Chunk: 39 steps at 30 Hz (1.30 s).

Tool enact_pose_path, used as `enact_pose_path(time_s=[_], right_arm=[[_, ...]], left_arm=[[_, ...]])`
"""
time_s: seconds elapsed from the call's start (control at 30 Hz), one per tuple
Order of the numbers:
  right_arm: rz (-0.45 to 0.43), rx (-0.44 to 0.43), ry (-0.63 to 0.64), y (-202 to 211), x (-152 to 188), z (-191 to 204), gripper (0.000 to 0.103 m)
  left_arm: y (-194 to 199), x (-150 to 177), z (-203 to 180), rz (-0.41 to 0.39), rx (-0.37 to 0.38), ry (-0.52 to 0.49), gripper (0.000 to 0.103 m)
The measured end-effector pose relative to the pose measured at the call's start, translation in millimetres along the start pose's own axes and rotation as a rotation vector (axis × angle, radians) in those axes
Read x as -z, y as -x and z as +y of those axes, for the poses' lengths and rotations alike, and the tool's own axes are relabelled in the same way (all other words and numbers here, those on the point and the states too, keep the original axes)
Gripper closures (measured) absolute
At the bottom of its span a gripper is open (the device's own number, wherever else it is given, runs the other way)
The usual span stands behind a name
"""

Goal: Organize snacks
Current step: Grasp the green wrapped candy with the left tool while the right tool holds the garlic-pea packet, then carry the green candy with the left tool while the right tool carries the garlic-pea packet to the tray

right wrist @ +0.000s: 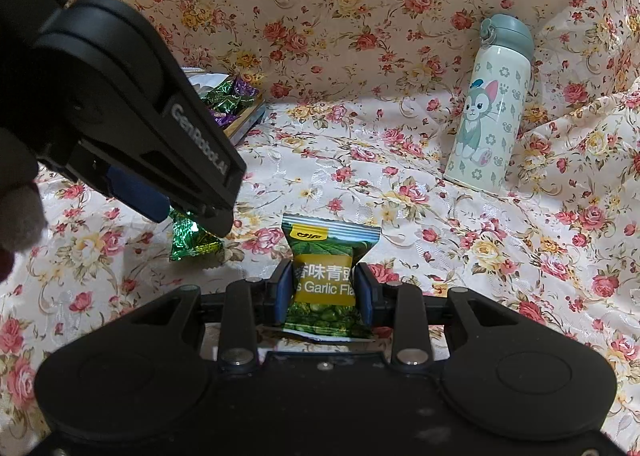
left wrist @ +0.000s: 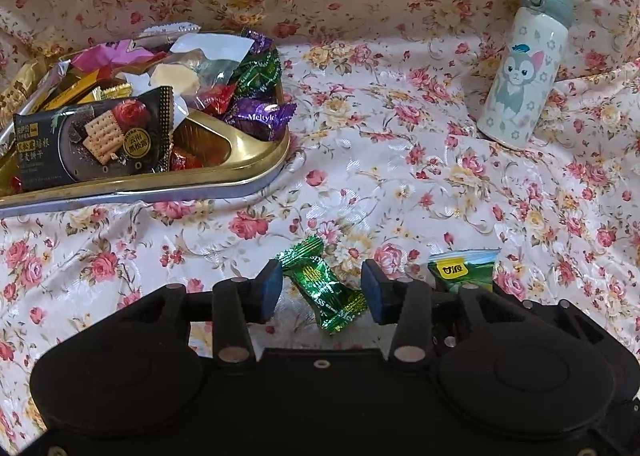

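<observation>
A green foil candy point(left wrist: 325, 290) lies on the floral cloth between the blue pads of my left gripper point(left wrist: 323, 292), which stands open around it with a gap on each side. In the right wrist view the same candy point(right wrist: 192, 242) lies under the left gripper point(right wrist: 180, 210). My right gripper point(right wrist: 323, 290) is shut on a green pea snack packet point(right wrist: 324, 276) with a yellow label, held upright just above the cloth. That packet point(left wrist: 464, 270) also shows to the right of the left gripper. A gold tin tray point(left wrist: 248, 172) at the left holds several wrapped snacks.
A white bottle point(left wrist: 520, 72) with a cartoon cat and a grey-green cap leans against the cloth at the back right, also seen as the bottle point(right wrist: 488, 112). The cloth rises as a backdrop behind. A gloved fingertip point(right wrist: 16, 212) shows at the left edge.
</observation>
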State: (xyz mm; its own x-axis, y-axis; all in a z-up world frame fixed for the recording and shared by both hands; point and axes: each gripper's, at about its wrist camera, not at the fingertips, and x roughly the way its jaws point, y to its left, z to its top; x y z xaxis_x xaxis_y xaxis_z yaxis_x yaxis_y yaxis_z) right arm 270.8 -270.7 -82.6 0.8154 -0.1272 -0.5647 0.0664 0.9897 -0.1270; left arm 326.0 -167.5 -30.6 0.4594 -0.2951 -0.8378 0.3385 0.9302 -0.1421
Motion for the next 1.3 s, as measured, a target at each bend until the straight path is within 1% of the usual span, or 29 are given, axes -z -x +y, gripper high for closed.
enact_pose_path(time_s=[0.1,0.13,0.17,0.2,0.33,0.53,1.0,1.3], right_arm=[[0.000,0.000,-0.001,0,0,0,0.069],[0.000,0.000,0.000,0,0,0,0.069],[0.000,0.000,0.000,0,0,0,0.069],[0.000,0.000,-0.001,0,0,0,0.069],[0.000,-0.001,-0.002,0,0,0,0.069],[0.001,-0.004,-0.009,0,0,-1,0.069],[0.003,-0.011,-0.026,-2,0,-3,0.069],[0.003,-0.008,-0.028,-1,0,-3,0.069]], left_arm=[[-5,-1,0,0.025,0.010,0.015,0.056],[-6,0,0,0.024,0.016,0.018,0.066],[-5,0,0,0.020,0.012,0.014,0.077],[-4,1,-1,0.018,0.009,0.010,0.080],[2,5,4,0.015,0.024,0.018,0.080],[21,21,20,-0.009,-0.005,0.007,0.080],[60,62,63,-0.021,-0.082,0.044,0.080],[88,81,82,-0.062,-0.092,0.088,0.080]])
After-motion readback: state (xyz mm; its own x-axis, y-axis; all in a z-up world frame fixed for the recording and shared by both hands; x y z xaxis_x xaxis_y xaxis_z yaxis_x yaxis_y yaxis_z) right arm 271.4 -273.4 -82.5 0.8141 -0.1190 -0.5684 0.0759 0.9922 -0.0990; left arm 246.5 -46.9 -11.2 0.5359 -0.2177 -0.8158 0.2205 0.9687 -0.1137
